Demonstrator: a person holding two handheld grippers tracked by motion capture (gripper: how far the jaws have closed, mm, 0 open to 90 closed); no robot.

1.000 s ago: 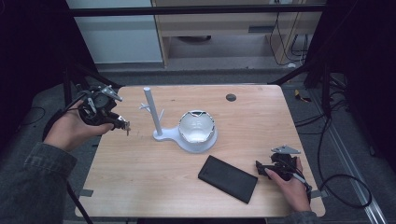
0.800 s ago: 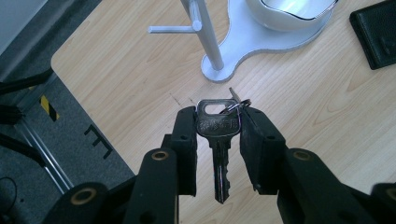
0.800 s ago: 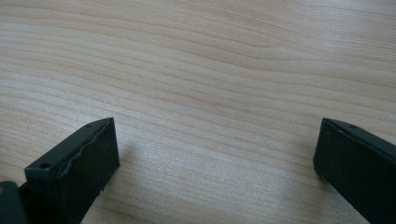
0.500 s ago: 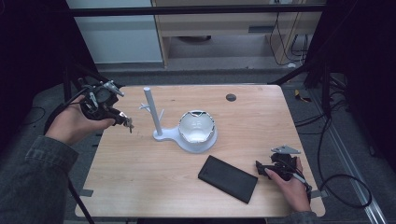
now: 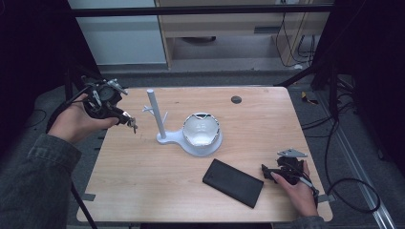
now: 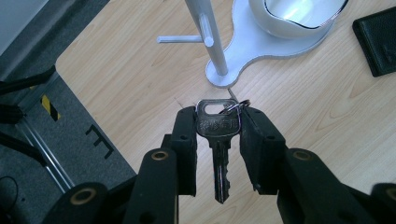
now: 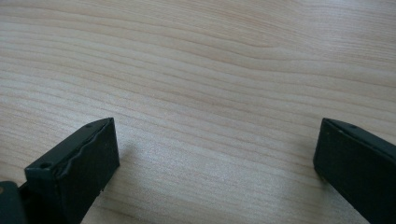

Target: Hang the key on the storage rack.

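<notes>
Key [image 6: 218,140] first: it hangs blade-down between the jaws of the left gripper [image 6: 218,135], pinched at the bow, with a small ring [image 6: 236,106] peeking out beside the bow. In the high view the left gripper [image 5: 128,121] is held in the air over the table's [image 5: 143,191] left edge, just left of the white stand [image 5: 157,119] and short of its pegs.

Judged from this, the likely aim is to hang the key on a peg [image 6: 180,39] of the stand. The grip is on the flat bow only, so the key could swivel or slip if the ring bumps the post. The ring is small and partly hidden by a jaw, so it may miss the thin peg and the key would drop to the table. A hard nudge could also shove the light stand, whose base carries a white bowl [image 5: 201,130].

The left hand [image 5: 76,124] cradles its gripper from below, jaws pointing right and slightly down toward the stand.

To the right of the stand and nearer the person, a black wallet [image 5: 233,182] lies flat. Beyond it the right gripper [image 5: 267,172] rests low on the table in the right hand [image 5: 298,191], its jaws wide apart over bare wood.
</notes>
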